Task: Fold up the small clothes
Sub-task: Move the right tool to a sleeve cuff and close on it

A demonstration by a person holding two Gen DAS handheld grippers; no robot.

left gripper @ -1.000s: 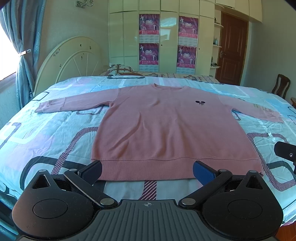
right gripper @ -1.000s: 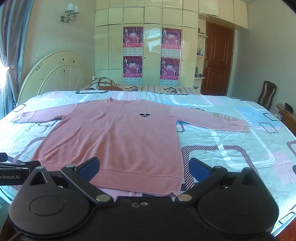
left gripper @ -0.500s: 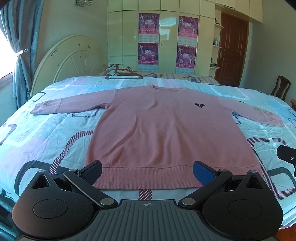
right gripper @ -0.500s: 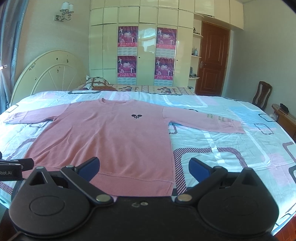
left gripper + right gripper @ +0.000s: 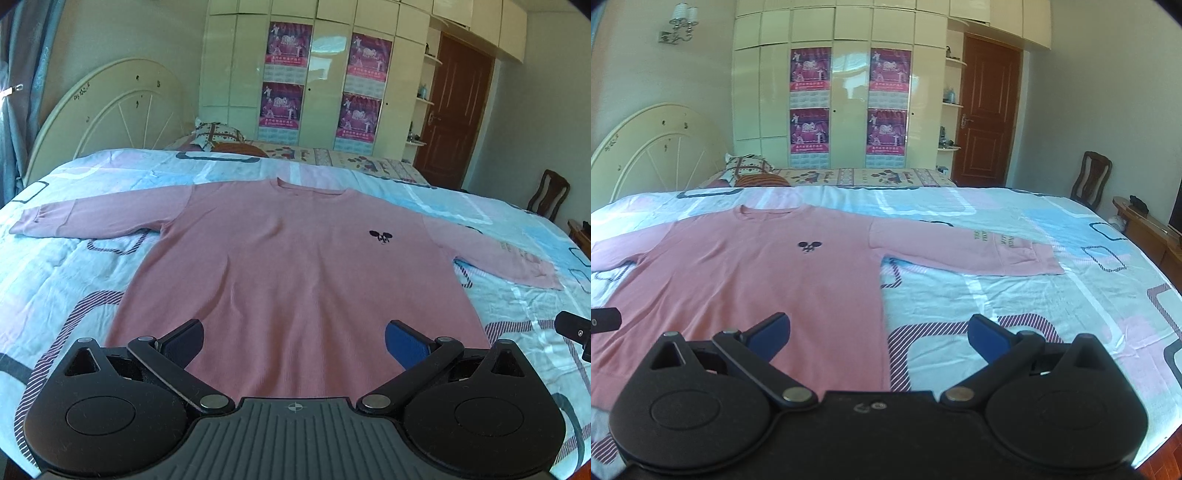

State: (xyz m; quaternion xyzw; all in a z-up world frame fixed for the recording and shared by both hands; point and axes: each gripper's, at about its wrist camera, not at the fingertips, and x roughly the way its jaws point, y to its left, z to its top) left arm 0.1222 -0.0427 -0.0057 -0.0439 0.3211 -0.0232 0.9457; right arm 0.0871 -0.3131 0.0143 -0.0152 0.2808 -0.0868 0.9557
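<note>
A pink long-sleeved sweater (image 5: 295, 280) lies flat, face up, on the bed, collar far, hem near, both sleeves spread out. It also shows in the right wrist view (image 5: 746, 280). My left gripper (image 5: 294, 341) is open and empty, over the middle of the lower body. My right gripper (image 5: 879, 338) is open and empty, over the sweater's right side edge near the hem. The right sleeve (image 5: 979, 251) stretches out to the right. The left sleeve (image 5: 96, 218) stretches out to the left.
The bed has a light blue and pink patterned cover (image 5: 1052, 306). A cream headboard (image 5: 107, 114) and pillows (image 5: 218, 134) are at the far left. A wardrobe (image 5: 849, 99), a brown door (image 5: 988, 114) and a wooden chair (image 5: 1091, 179) stand behind.
Both grippers have moved forward over the sweater, so the hem is now hidden under them. The right gripper's view has shifted to the right. Both stay open.
</note>
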